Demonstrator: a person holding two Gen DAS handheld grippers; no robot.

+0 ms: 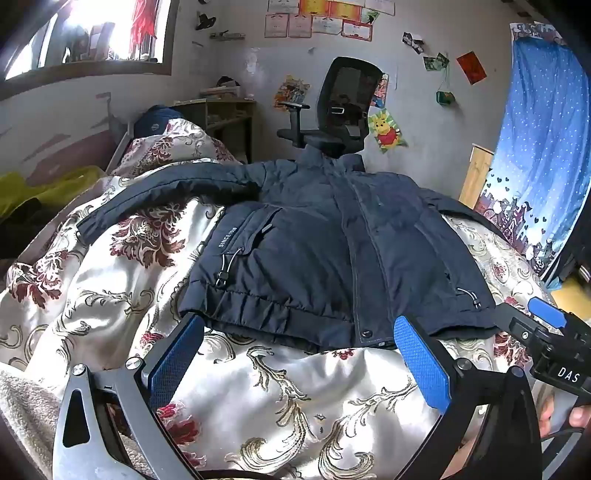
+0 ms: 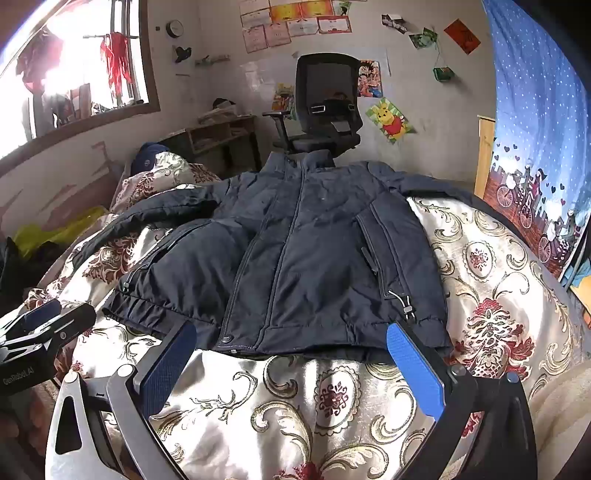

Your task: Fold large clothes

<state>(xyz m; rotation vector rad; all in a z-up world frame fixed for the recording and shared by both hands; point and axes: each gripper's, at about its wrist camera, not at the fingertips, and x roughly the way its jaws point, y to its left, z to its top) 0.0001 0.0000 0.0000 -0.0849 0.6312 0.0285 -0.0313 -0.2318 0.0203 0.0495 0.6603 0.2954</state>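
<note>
A dark jacket lies spread front-up on a floral bedspread, its hem just ahead of both tongs, the left gripper and right gripper hanging wide open and holding nothing. The fold looks not yet begun; a first move would likely call for each gripper to pinch a sleeve or hem corner. Only the left view shows lettering beside the pocket; only the right shows a wall clock.

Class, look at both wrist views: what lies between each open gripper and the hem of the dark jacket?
Only bare floral bedspread. Both views show it between the left gripper, the right gripper and the jacket.
</note>
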